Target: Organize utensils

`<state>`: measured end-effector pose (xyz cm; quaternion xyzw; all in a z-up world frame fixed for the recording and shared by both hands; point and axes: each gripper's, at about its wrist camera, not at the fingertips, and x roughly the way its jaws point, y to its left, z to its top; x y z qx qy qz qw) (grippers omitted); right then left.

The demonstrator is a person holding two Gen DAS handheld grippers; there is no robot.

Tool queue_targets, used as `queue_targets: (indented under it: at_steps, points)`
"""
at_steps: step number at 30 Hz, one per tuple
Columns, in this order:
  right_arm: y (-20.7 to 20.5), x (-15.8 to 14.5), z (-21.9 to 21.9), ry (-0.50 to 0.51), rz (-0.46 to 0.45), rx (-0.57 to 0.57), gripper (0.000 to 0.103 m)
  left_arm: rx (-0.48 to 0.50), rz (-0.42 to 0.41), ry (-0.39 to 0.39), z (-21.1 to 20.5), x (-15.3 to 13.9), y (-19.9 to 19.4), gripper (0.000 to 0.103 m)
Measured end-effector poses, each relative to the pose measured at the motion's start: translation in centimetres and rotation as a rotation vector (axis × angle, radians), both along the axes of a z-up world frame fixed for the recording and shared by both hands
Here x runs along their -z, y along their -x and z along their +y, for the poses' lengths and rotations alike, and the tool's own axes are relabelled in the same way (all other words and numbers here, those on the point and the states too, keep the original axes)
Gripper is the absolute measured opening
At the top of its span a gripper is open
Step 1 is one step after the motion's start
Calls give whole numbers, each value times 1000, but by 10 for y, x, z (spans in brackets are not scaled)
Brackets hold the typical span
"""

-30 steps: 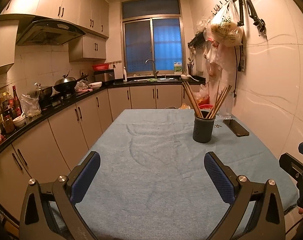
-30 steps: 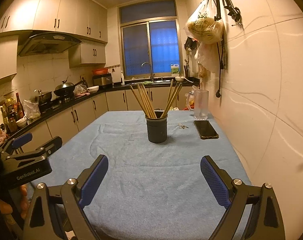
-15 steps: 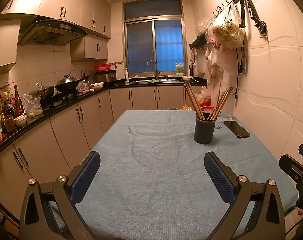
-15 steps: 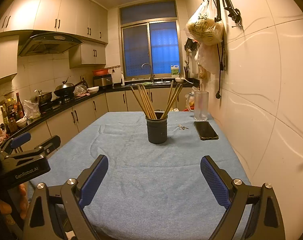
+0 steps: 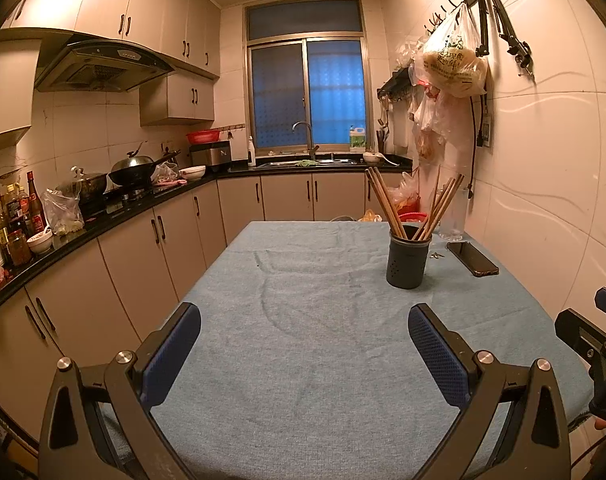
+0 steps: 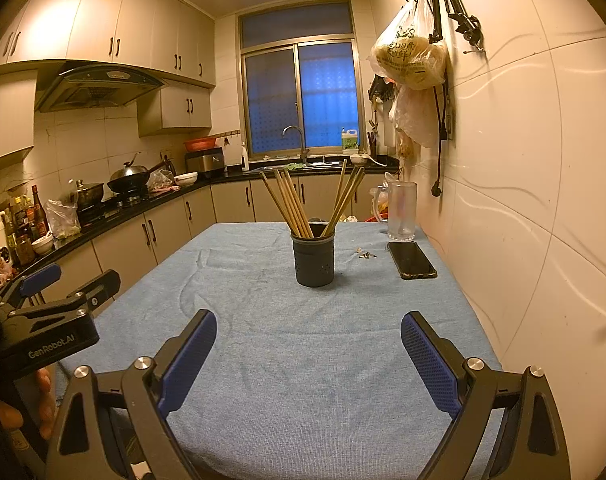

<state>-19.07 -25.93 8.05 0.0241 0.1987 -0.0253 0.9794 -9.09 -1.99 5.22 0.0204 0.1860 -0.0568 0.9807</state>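
Chopsticks (image 6: 295, 206) are standing in a dark holder (image 6: 314, 258) near the middle of the table, leaning outward in two fans, one bunch to the left and one to the right, with nothing lying loose on the cloth (image 6: 303, 352) that I can make out. Both grippers are hovering low over the near edge, well apart from the holder: the left gripper (image 5: 303, 348) with its jaws spread wide and empty, the right gripper (image 6: 308, 352) likewise gaping and holding nothing. The likeliest trouble, as I judge it, is tipping: the holder is looking tall and narrow with the load splayed above its rim, so a pull on one stick at a slant may be levering the whole thing over, and the soft, wrinkled cloth under it is giving a poor footing. The sticks are thin, smooth and wooden-looking, so they may be slipping or twisting between the dimpled blue pads (image 6: 427, 364), or two may be coming up together where they are crossing. A phone (image 6: 411, 260), flat and glossy, is lying just beside the holder on the right, with a clear glass pitcher (image 6: 402, 212) behind it near the tiled wall; a toppling holder or a wide swing of the right gripper could be knocking either one. Small bits near the phone are too tiny to identify.
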Motion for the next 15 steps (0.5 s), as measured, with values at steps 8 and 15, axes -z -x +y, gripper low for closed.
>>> queue_targets:
  at_steps: [8,15]
  points:
    - [-3,1,0,-2,7,7,95,10,6,2,-2,0,-4,103]
    - [-15,5,-1,-3,27,12,95,22,22,12,-3,4,-15,103]
